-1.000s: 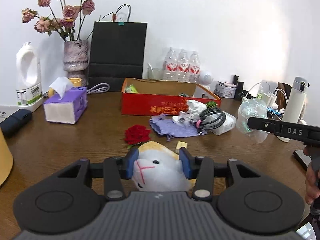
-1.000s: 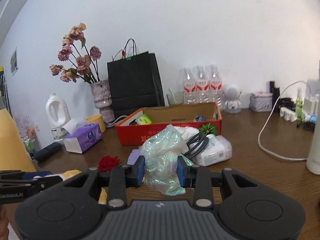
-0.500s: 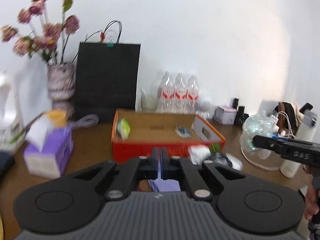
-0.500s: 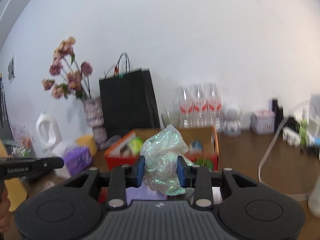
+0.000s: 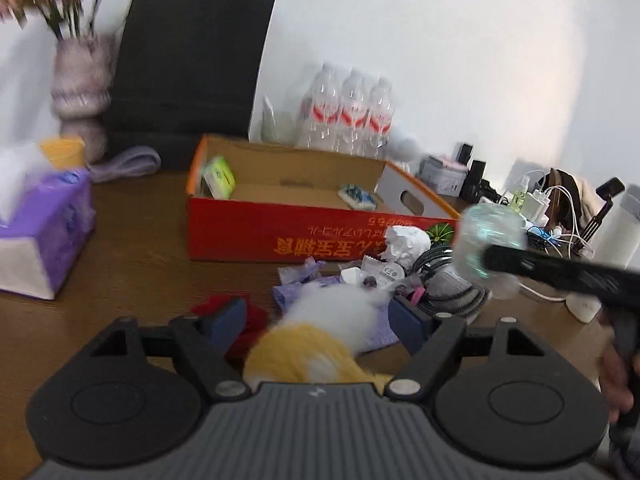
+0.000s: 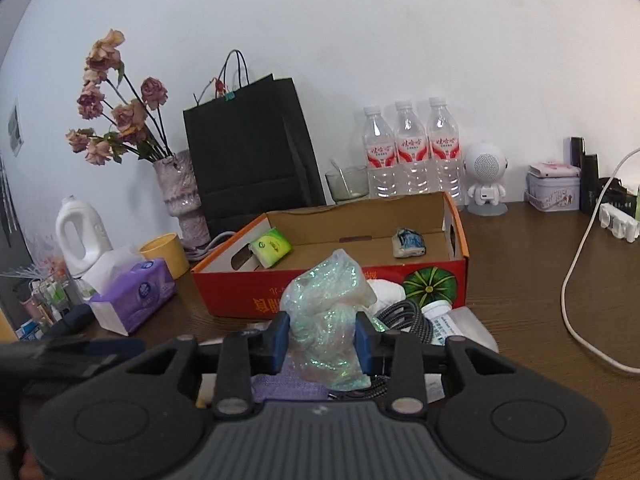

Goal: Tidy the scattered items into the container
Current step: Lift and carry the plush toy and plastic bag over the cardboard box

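Observation:
The red cardboard box (image 5: 280, 232) lies open on the brown table, with a green packet (image 5: 220, 178) and a small blue-white item (image 5: 356, 196) inside. My left gripper (image 5: 316, 314) is opening wide. A blurred white and yellow plush toy (image 5: 304, 348) sits between its blue pads without touching them. My right gripper (image 6: 320, 332) is shut on a crumpled iridescent bag (image 6: 328, 296), held in front of the box (image 6: 240, 296). In the left wrist view that bag (image 5: 488, 236) hangs at the right. A red rose (image 5: 248, 320), a purple pouch (image 5: 380, 328), a black cable coil (image 5: 448, 280) and crumpled white paper (image 5: 408, 240) lie before the box.
Left of the box are a purple tissue box (image 6: 132, 296), a yellow cup (image 6: 164, 252) and a flower vase (image 6: 180, 196). Behind it stand a black paper bag (image 6: 248, 152) and three water bottles (image 6: 412, 156). A white cable (image 6: 576, 272) curves over the table at the right.
The left jaws held the plush a second ago, then stood shut and empty, and now gape around it. Both grippers have moved nearer the box, the right still carrying the bag.

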`<state>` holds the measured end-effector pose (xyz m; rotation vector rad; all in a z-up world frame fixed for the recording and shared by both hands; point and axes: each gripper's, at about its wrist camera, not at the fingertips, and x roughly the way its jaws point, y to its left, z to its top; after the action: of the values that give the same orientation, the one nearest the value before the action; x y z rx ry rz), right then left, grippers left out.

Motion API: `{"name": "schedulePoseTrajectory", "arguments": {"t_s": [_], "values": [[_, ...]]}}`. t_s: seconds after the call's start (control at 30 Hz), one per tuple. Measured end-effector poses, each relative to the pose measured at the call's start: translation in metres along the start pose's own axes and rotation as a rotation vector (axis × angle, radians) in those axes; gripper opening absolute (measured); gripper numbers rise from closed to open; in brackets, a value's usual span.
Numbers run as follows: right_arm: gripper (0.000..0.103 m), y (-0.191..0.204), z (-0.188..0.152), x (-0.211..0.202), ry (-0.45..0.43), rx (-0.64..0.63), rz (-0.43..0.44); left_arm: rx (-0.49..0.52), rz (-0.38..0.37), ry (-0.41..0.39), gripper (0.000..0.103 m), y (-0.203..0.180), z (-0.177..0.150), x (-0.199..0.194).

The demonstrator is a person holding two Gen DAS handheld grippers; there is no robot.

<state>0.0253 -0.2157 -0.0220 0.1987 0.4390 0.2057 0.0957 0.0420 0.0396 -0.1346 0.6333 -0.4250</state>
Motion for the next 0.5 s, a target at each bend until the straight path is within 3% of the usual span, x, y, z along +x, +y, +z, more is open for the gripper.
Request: {"name": "schedulePoseTrajectory", "arguments": {"t_s": [0.03, 0.07, 0.1, 0.2, 0.3, 0.4, 0.5], "values": [[0.033, -0.002, 0.000, -0.002, -0.002, 0.006, -0.006, -0.019, -0.039, 0.066, 0.079, 0.003, 0.006, 0.015], [0.033, -0.004, -0.001, -0.003, 0.000, 0.012, -0.011, -0.024, -0.046, 0.126, 0.066, 0.003, 0.009, 0.028], [0.033, -0.005, -0.001, -0.004, 0.001, 0.016, -0.016, 0.003, -0.017, 0.167, 0.060, -0.001, 0.009, 0.038], [0.033, -0.010, -0.006, -0.009, 0.002, 0.025, -0.026, 0.143, 0.051, 0.189, 0.052, -0.019, 0.001, 0.043], [0.033, -0.015, -0.010, -0.013, 0.015, 0.036, -0.028, 0.138, 0.081, 0.139, 0.043, -0.029, -0.004, 0.029], [0.033, -0.013, -0.005, -0.016, 0.003, 0.024, -0.014, 0.102, 0.088, 0.035, 0.041, -0.035, 0.002, -0.004], [0.033, -0.005, 0.019, -0.015, -0.030, -0.030, -0.006, 0.063, 0.097, -0.078, 0.042, -0.036, 0.030, -0.031]]}}
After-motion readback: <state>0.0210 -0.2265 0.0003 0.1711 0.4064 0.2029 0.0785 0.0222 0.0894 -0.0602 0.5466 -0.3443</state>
